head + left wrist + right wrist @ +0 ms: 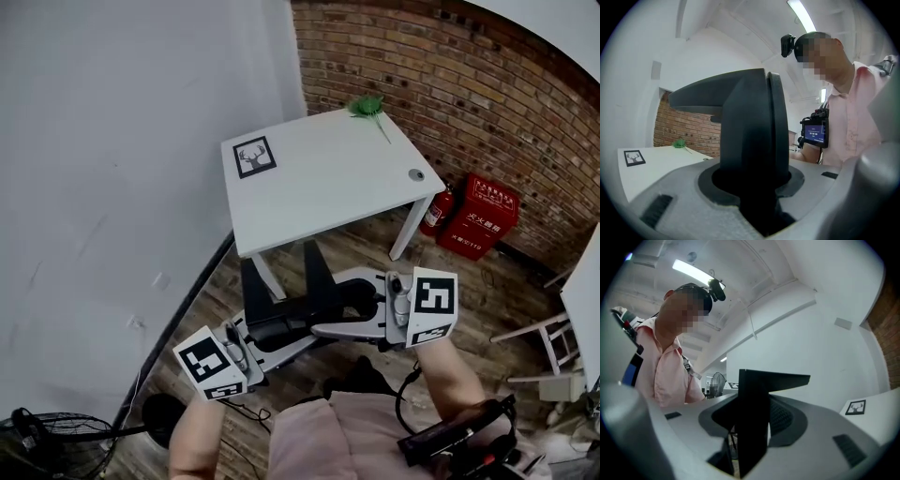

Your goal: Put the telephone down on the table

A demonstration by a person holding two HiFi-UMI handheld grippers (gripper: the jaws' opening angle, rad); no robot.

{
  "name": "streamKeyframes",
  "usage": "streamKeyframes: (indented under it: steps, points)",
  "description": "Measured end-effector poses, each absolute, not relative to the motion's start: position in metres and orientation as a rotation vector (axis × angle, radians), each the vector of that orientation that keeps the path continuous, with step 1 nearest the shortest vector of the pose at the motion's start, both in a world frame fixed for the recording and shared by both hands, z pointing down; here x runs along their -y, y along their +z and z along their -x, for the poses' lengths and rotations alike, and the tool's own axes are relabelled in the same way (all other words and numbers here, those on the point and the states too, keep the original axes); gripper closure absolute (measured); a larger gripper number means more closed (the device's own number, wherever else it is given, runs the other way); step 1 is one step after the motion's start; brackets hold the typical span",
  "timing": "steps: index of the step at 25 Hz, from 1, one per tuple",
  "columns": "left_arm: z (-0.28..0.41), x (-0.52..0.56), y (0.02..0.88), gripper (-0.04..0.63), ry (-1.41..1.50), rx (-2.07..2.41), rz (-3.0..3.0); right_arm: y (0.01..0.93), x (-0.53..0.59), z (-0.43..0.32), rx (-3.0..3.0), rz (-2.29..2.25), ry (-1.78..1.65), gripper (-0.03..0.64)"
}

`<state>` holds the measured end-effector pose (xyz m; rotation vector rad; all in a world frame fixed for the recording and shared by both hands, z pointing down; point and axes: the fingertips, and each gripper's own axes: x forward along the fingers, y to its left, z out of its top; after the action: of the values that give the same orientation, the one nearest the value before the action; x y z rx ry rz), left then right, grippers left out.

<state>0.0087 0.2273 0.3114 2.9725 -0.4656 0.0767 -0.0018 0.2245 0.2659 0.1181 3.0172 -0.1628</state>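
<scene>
Telephone, a grey plastic body with black handset (pixel 314 323), hangs close to the person, its long axis running left to right. The left gripper (pixel 251 352) and right gripper (pixel 382 319) each have jaws clamped on one end. The white square table (pixel 319 187) lies ahead, apart from it. No containers show.

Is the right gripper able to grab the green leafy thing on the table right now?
Probably not. The right gripper is shut on the telephone, and the green leafy thing lies at the far edge of the table, well beyond it.
</scene>
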Motion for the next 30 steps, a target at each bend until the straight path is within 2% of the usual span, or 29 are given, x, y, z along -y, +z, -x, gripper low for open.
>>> streamKeyframes:
  steps: [18, 30]
  points:
    - [-0.010, -0.095, 0.363, 0.431, 0.083, 0.470, -2.777, 0.318, -0.084, 0.003, -3.019, -0.085, -0.441, 0.440]
    - [-0.023, 0.017, 0.357, 0.430, 0.097, 0.591, -2.710, 0.311, 0.028, -0.010, -2.993, -0.204, -0.495, 0.440]
